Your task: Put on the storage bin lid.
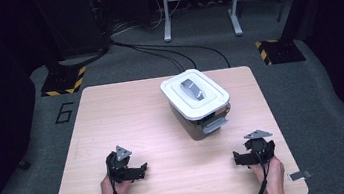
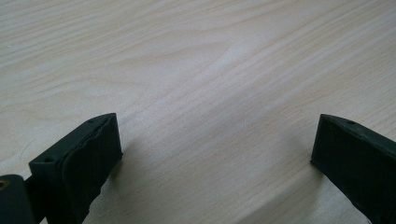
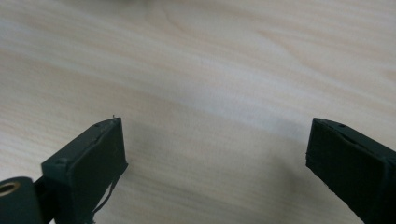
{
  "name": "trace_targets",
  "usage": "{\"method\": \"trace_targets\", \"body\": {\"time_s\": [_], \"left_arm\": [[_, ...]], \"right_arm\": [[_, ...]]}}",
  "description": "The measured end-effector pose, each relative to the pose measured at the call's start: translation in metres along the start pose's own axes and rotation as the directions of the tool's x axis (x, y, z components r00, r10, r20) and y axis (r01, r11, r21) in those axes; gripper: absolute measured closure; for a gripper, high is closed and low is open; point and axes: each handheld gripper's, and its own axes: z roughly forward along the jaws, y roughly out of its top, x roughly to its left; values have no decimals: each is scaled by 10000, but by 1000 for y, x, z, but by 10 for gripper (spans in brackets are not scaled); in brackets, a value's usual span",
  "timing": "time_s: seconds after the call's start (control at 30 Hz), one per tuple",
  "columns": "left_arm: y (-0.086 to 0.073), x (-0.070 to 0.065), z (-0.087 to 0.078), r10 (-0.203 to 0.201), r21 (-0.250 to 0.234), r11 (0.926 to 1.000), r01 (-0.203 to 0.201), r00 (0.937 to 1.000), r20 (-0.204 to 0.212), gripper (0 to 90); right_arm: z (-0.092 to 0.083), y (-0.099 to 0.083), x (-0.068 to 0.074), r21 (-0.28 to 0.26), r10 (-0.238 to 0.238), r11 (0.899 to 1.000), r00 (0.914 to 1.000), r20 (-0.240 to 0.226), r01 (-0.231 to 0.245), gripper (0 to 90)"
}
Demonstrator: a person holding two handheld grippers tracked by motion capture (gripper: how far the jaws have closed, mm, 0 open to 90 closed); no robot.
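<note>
From the high view I see my left gripper point(image 1: 142, 170) at the lower left and my right gripper point(image 1: 237, 159) at the lower right, both resting on the pale wooden table point(image 1: 126, 113) and well apart from the container point(image 1: 196, 103) at upper centre. It is a boxy grey tub with a white rounded-rectangle lid bearing a grey handle. Both gripper views show bare wood grain between blocky black jaws spread wide, pinching nothing; the left gripper point(image 2: 215, 140), the right gripper point(image 3: 215, 140).
</note>
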Motion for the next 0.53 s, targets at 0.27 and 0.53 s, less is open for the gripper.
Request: {"method": "trace_targets", "body": {"time_s": [0.27, 0.53], "left_arm": [[0, 0, 0, 6, -2, 10000, -6, 10000, -1, 14], [0, 0, 0, -9, 17, 10000, 9, 10000, 11, 13]], "right_arm": [[1, -18, -6, -833, 440, 9955, 9988, -223, -457, 0], [1, -18, -7, -848, 417, 9955, 9989, -224, -435, 0]]}}
